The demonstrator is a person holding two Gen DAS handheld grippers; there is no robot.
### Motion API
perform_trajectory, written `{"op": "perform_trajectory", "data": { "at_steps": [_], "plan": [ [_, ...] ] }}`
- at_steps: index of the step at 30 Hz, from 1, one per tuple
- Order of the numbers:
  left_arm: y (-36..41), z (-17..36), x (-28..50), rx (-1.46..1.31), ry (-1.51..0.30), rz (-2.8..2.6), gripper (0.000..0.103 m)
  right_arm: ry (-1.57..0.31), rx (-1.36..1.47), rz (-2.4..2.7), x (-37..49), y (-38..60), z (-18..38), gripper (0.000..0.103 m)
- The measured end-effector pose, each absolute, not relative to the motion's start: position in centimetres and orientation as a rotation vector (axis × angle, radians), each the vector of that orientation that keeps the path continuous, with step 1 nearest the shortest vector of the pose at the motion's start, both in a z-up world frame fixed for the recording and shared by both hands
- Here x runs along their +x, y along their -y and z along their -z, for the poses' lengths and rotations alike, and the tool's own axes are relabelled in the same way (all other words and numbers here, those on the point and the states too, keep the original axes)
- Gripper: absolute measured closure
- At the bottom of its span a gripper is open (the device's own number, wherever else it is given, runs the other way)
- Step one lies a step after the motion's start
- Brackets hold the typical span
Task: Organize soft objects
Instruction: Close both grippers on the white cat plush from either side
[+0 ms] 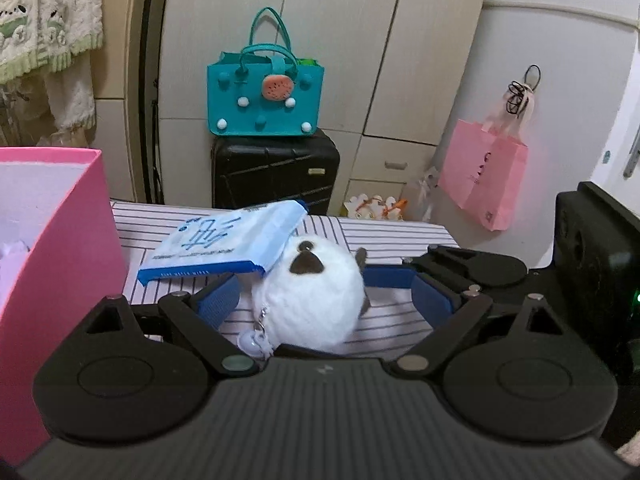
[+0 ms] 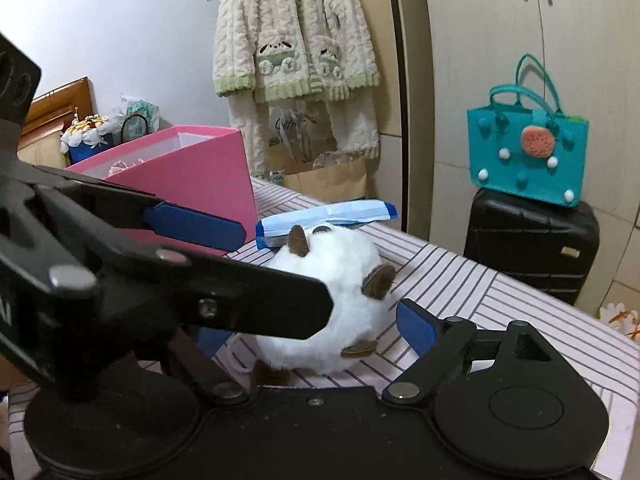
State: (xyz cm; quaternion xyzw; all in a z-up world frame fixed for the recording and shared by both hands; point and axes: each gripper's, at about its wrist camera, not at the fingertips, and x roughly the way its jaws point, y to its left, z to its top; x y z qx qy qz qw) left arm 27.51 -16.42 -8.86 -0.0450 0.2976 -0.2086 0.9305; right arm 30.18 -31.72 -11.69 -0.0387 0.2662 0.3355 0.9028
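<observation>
Table (image 1: 400,236) w/ striped cloth runs from the pink box (image 1: 60,264) at its left end to a far edge in front of the black suitcase (image 1: 276,174); a teal bag (image 1: 262,96) stands on the suitcase, and a pink paper bag (image 1: 482,178) hangs on the wall at right. Bare cloth lies right of the toy in the left wrist view, out to the table's right edge. Box wall stands close on the left, so little room that side. White plush toy (image 1: 312,300) sits on the cloth near the middle, approx. between box and open cloth. A blue-and-white wipes pack (image 1: 228,244) lies tilted, one end propped on the toy's top, other end down by the box. Left gripper (image 1: 324,292) has jaws wide apart, toy between them, blue pads not pressing the fur. Right gripper (image 2: 320,328) also spread wide, the toy between its fingers too; its left pad is mostly hidden behind the left gripper's arm, so contact there can't be told. Small keychain clip (image 1: 256,336) hangs off the toy's near side.
</observation>
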Motion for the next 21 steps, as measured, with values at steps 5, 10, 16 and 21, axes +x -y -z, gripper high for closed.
{"op": "perform_trajectory", "data": {
  "at_steps": [5,10,16,21],
  "plan": [
    [16.3,9.5,28.0,-0.091,-0.622,0.414,0.01,-0.589,-0.046,-0.697,31.1,31.6,12.3,0.018],
    [16.5,9.9,28.7,-0.118,-0.667,0.425,0.01,-0.594,-0.063,-0.7,30.6,31.4,12.3,0.031],
    [16.5,10.3,28.9,-0.137,-0.694,0.413,0.024,-0.626,0.008,-0.674,30.5,32.0,12.2,0.035],
    [16.7,10.5,27.8,-0.106,-0.715,0.421,0.038,-0.627,0.0,-0.667,29.2,32.0,12.0,0.036]
  ]
}}
